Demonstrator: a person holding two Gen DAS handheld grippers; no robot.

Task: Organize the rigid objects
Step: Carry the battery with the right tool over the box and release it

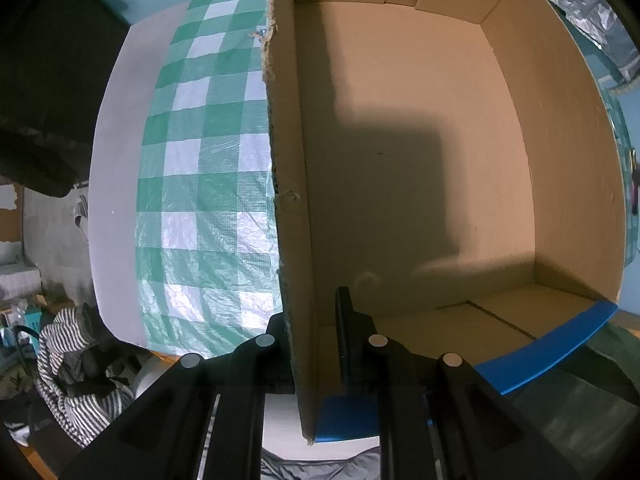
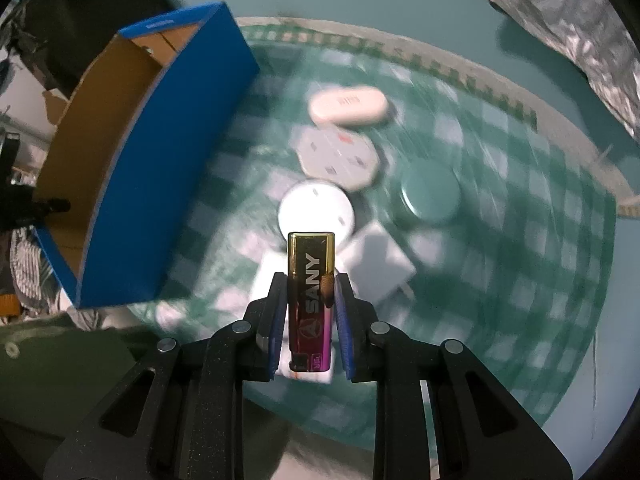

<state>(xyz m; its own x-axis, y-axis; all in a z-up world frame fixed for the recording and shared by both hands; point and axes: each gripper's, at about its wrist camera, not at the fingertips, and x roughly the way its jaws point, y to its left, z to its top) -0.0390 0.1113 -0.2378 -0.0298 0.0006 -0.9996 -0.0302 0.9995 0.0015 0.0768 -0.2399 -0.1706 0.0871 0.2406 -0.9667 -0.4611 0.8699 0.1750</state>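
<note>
Presently, these points are seen.
Left tongs [image 1: 316,340]: clamped on the side wall of the cardboard box [image 1: 420,152], one finger inside, one outside.
Right tongs [image 2: 311,316]: closed on a gold-and-pink lighter [image 2: 311,300] marked SANY, held above the desk.
Box: blue outside, brown within, standing left of the lighter.
Checked cloth [image 2: 500,280]: a white oval case [image 2: 348,105], a round white lid [image 2: 316,210] and a green disc [image 2: 430,194] are lying on it, blurred.
</note>
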